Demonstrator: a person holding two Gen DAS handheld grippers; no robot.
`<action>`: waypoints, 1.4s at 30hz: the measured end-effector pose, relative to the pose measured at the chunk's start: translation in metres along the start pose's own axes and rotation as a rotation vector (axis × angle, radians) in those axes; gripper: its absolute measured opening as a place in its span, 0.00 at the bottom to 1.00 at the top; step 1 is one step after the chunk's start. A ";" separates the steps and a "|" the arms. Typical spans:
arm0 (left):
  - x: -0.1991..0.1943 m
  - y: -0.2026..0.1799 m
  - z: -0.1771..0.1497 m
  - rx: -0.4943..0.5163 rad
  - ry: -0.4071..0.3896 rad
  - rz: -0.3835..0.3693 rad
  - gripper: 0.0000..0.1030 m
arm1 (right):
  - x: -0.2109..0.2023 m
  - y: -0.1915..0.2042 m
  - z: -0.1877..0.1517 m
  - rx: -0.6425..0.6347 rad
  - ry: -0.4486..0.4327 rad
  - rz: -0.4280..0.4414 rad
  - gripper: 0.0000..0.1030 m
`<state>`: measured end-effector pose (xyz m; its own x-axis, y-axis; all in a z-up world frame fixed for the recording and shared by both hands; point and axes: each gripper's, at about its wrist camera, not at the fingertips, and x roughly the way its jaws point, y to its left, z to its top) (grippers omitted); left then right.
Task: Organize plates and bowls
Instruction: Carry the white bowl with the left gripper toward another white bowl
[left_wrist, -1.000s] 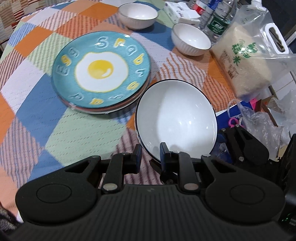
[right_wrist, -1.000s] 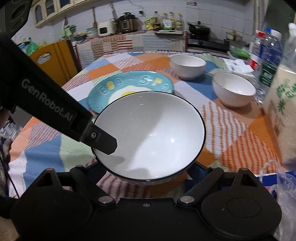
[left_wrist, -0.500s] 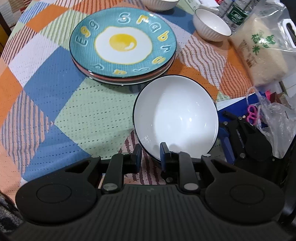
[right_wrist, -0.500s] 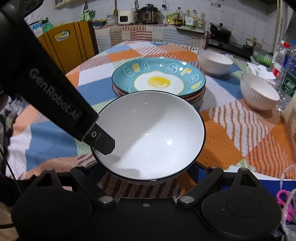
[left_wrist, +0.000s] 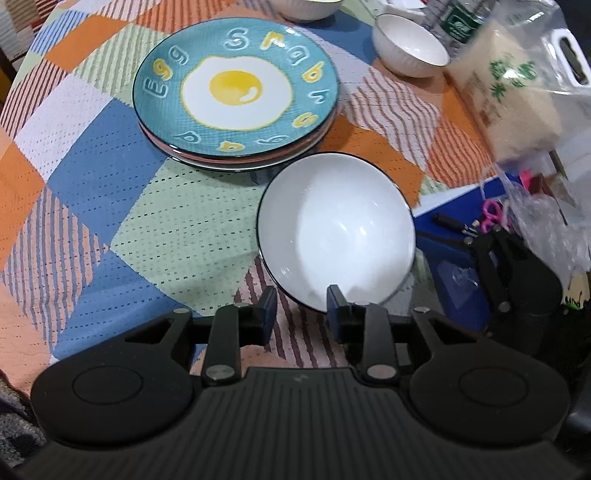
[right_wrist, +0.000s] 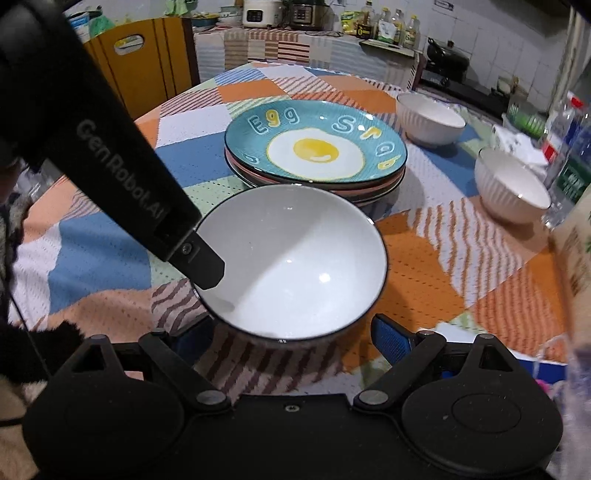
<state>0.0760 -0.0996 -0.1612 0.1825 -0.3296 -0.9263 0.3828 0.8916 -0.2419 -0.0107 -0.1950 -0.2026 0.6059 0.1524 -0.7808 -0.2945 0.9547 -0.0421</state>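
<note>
From the left wrist camera, my left hand-held gripper (left_wrist: 301, 308) stood parted, its two blue-padded fingers straddling the near rim of the white bowl (left_wrist: 336, 230), one outside and one over the inside. I could not tell whether either pad touched the rim, so I judged it released rather than clamped. The bowl sat near the table (left_wrist: 85, 173) edge, just beside the stack of plates (left_wrist: 236, 92) with the egg picture on top. Two smaller white bowls stood farther back, one (left_wrist: 408, 44) next to a bag of rice (left_wrist: 513, 88). My worry there was the edge: if the fingers closed unevenly on such a thin, curved rim, the bowl could tip or skid toward me and off the table.

From the right wrist camera, my right hand-held gripper (right_wrist: 284, 338) was spread wide, with the bowl (right_wrist: 291, 262) between its fingers and gripped by neither as far as I could see. The left tool's finger (right_wrist: 201, 266) hung over the bowl's left rim. The risk I judged here was a clash: both tools crowded one bowl, and a lift by one could knock the bowl against the other, or bump it into the plates (right_wrist: 316, 147) just behind, chipping a rim.
</note>
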 end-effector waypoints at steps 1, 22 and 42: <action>-0.003 -0.002 -0.001 0.005 -0.001 -0.002 0.31 | -0.006 -0.002 -0.001 0.005 -0.006 0.015 0.91; -0.081 -0.036 0.035 0.213 -0.129 0.051 0.40 | -0.076 -0.086 0.057 0.092 -0.059 -0.052 0.91; -0.033 -0.065 0.150 0.220 -0.196 0.029 0.49 | -0.006 -0.183 0.083 0.268 -0.097 -0.109 0.91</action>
<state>0.1815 -0.1932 -0.0715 0.3594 -0.3780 -0.8532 0.5580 0.8199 -0.1282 0.1009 -0.3499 -0.1384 0.6951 0.0572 -0.7167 -0.0267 0.9982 0.0539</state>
